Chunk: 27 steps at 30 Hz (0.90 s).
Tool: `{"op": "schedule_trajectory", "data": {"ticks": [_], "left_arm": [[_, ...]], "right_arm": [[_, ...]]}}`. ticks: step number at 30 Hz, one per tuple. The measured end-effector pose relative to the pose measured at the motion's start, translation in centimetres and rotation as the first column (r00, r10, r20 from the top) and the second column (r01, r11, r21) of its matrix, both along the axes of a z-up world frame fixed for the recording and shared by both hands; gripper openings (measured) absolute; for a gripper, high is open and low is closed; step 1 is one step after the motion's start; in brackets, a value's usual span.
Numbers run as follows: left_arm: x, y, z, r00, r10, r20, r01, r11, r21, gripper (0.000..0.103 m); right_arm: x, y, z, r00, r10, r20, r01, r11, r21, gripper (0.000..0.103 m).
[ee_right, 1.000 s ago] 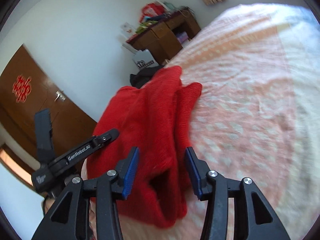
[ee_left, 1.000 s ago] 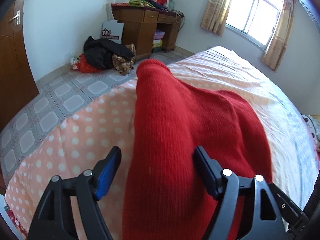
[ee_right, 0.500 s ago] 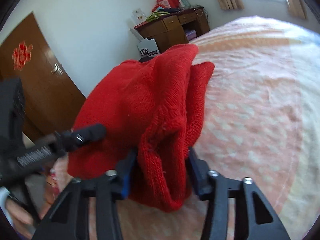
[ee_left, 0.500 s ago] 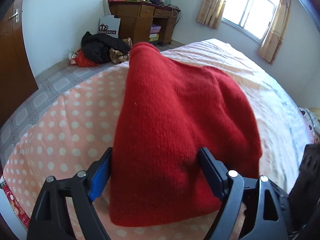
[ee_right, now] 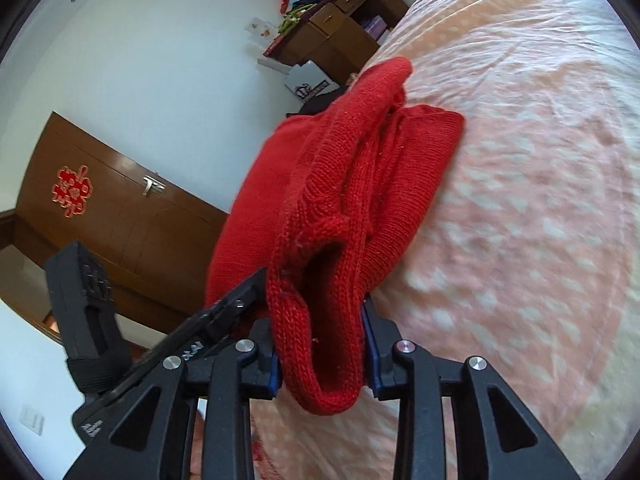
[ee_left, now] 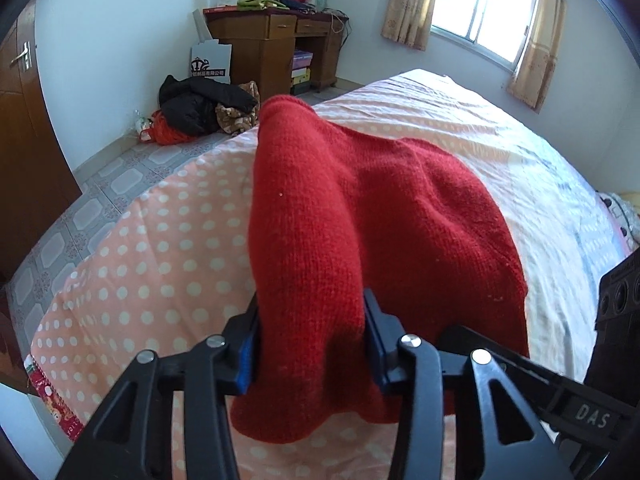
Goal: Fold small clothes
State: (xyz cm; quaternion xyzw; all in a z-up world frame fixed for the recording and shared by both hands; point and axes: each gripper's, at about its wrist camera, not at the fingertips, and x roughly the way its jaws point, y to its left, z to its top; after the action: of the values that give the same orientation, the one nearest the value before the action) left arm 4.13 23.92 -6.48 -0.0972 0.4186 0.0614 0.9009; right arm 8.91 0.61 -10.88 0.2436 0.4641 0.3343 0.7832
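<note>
A red knitted sweater (ee_left: 360, 216) lies bunched on the pink polka-dot bed (ee_left: 152, 264). My left gripper (ee_left: 312, 344) is shut on a thick fold at its near edge. In the right wrist view my right gripper (ee_right: 320, 344) is shut on another bunched edge of the same sweater (ee_right: 344, 184), which is lifted a little off the bed (ee_right: 520, 208). The left gripper's body (ee_right: 92, 320) shows at the left of the right wrist view, close beside the right one.
The bed's edge drops to a tiled floor (ee_left: 72, 208) on the left. A pile of dark clothes (ee_left: 200, 104) lies on the floor by a wooden desk (ee_left: 272, 44). A brown door (ee_right: 120, 216) stands behind. A window with curtains (ee_left: 480, 8) is far right.
Both grippers were open around the sweater's edge one second ago; both have closed on it. The sweater's near edge has bunched up and lifted.
</note>
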Motion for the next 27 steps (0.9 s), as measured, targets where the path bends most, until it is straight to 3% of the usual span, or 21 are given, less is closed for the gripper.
{"op": "schedule_trajectory", "data": {"ticks": [7, 9, 14, 21, 24, 27], "left_arm": [[0.1, -1.0, -1.0, 1.0, -0.004, 0.001, 0.004, 0.998, 0.065, 0.051], [0.1, -1.1, -1.3, 1.0, 0.006, 0.004, -0.006, 0.997, 0.08, 0.058], [-0.4, -0.4, -2.0, 0.999, 0.042, -0.011, -0.041, 0.997, 0.063, 0.07], [-2.5, -0.4, -1.8, 0.999, 0.042, -0.008, -0.041, 0.998, 0.047, 0.071], [-3.2, -0.6, -1.7, 0.999, 0.037, -0.006, -0.037, 0.999, 0.033, 0.071], [-4.1, -0.7, -1.2, 1.0, 0.031, -0.002, -0.031, 1.0, 0.002, 0.071]], "right_arm": [[-0.6, -0.5, -2.1, 1.0, -0.023, 0.02, 0.024, 0.996, -0.083, 0.032], [-0.8, 0.0, -2.0, 0.999, -0.019, 0.036, 0.023, 0.994, -0.11, 0.032], [-1.8, 1.7, -1.1, 0.994, -0.011, 0.104, 0.03, 0.983, -0.182, 0.032], [-6.3, 0.2, 0.7, 0.978, -0.055, 0.202, 0.109, 0.958, -0.265, 0.039], [-7.7, -0.2, 1.3, 0.975, -0.076, 0.209, 0.141, 0.938, -0.318, 0.047], [-8.9, -0.8, 2.2, 0.972, -0.106, 0.21, 0.176, 0.92, -0.35, 0.048]]}}
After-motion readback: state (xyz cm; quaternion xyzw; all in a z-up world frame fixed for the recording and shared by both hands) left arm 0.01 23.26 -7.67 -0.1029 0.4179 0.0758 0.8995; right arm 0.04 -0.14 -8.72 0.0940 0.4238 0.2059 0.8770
